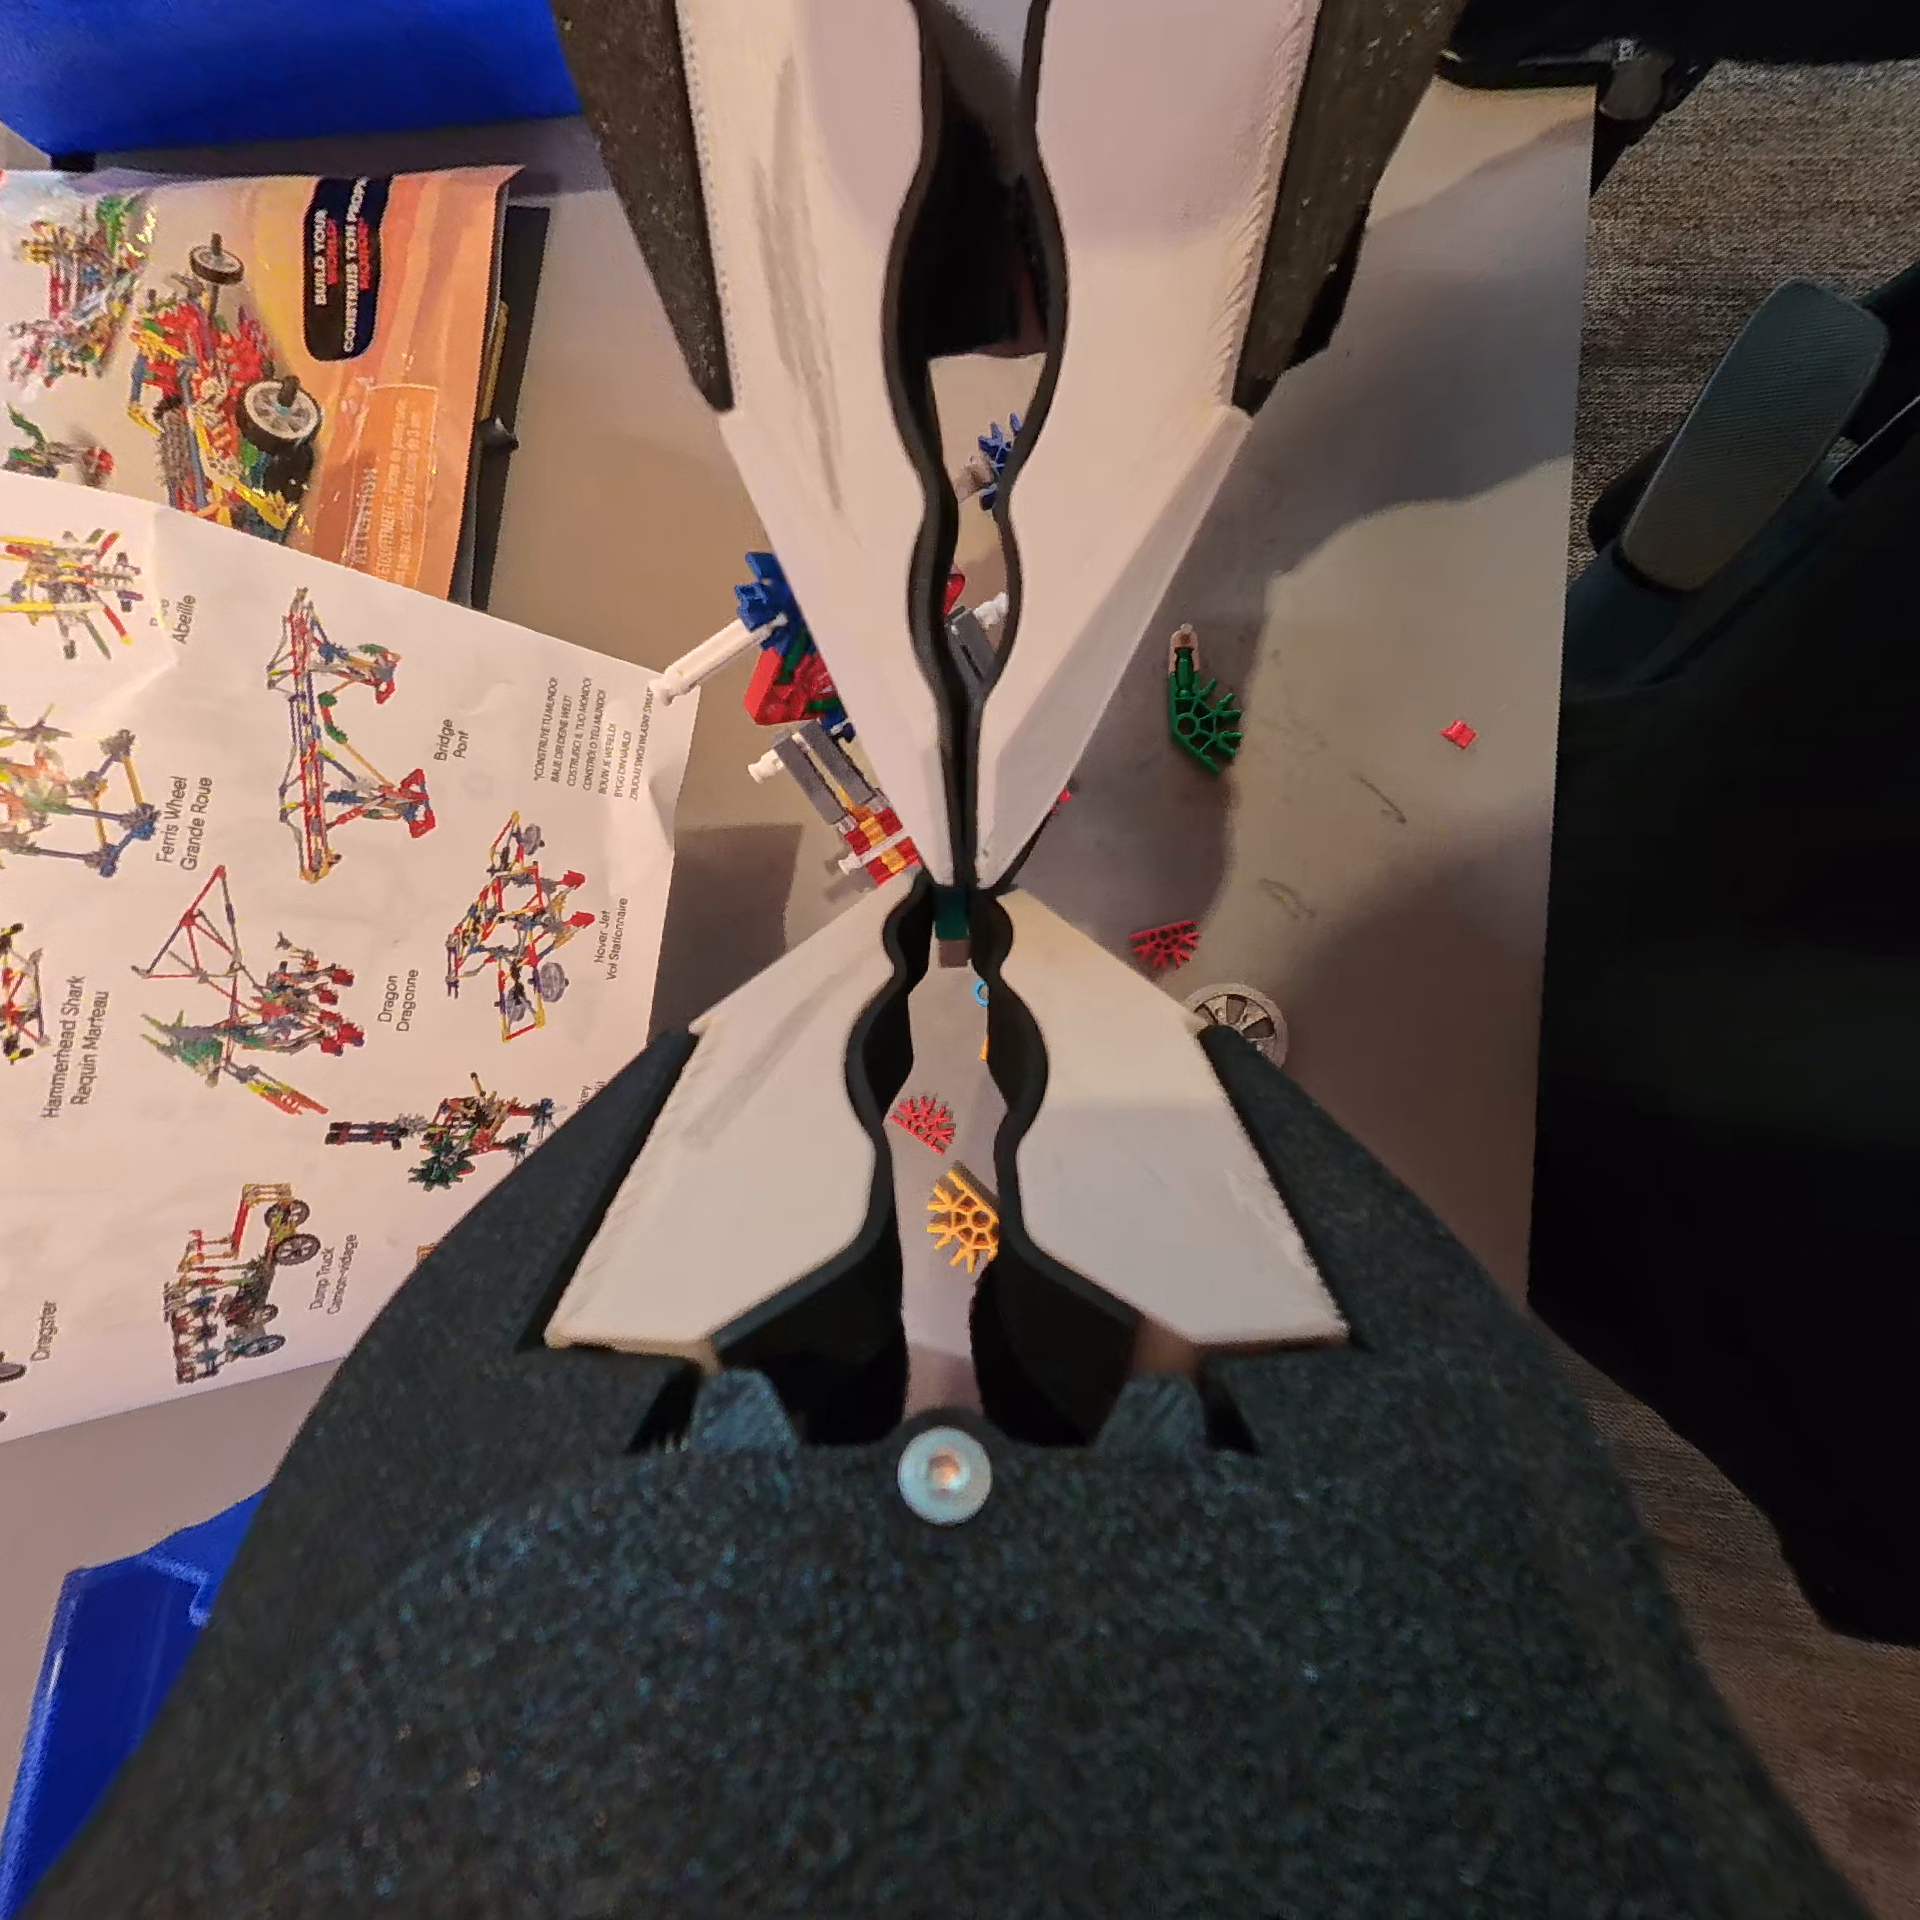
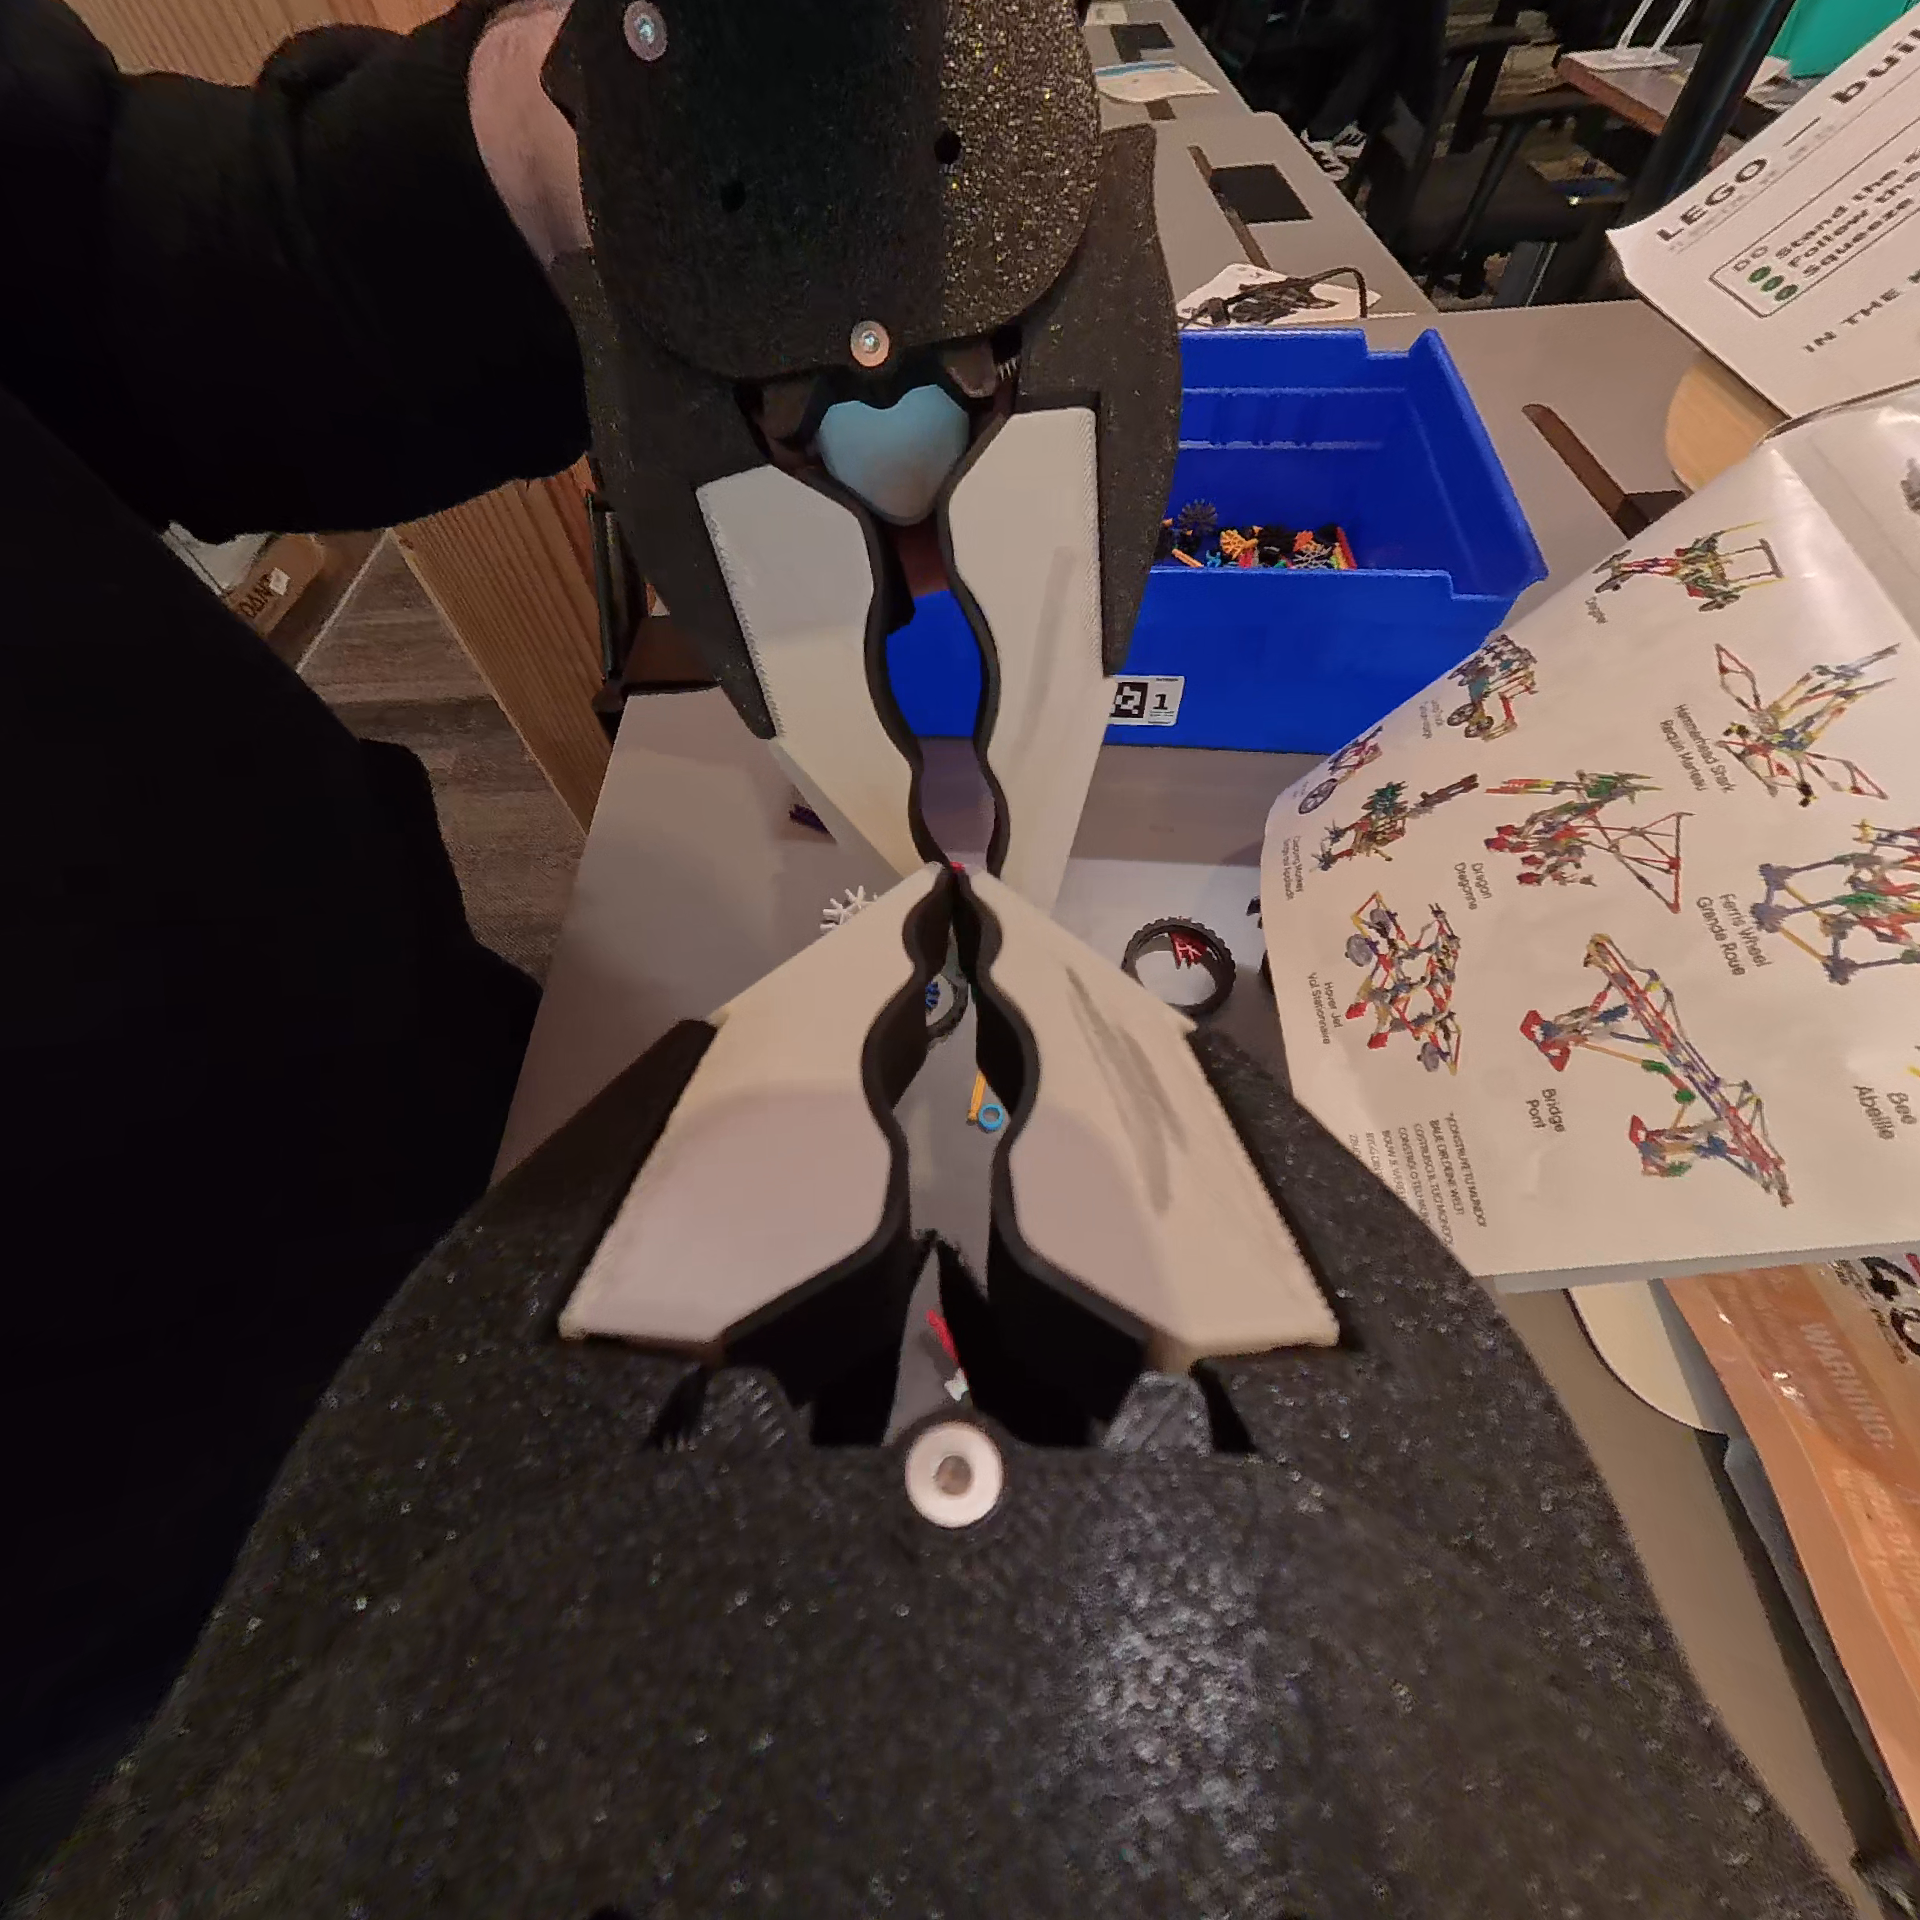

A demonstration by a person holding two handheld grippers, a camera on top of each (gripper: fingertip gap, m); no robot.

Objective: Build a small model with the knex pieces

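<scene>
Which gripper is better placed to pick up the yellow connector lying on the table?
Left, probably: the yellow connector lies framed between the jaws of the left gripper, close by; the right gripper reaches in from the far side.

grey table (image 1: 1382, 520) | grey carpet floor (image 1: 1756, 177) | wood-slat wall (image 2: 499, 582) | dark chair armrest (image 1: 1756, 426)

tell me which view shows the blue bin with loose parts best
The right wrist view: the blue bin sits behind the other tool, its open top, walls and the colourful pieces inside all visible. The left wrist view catches only blue bin edges at the frame's left corners, with no contents showing.
</scene>
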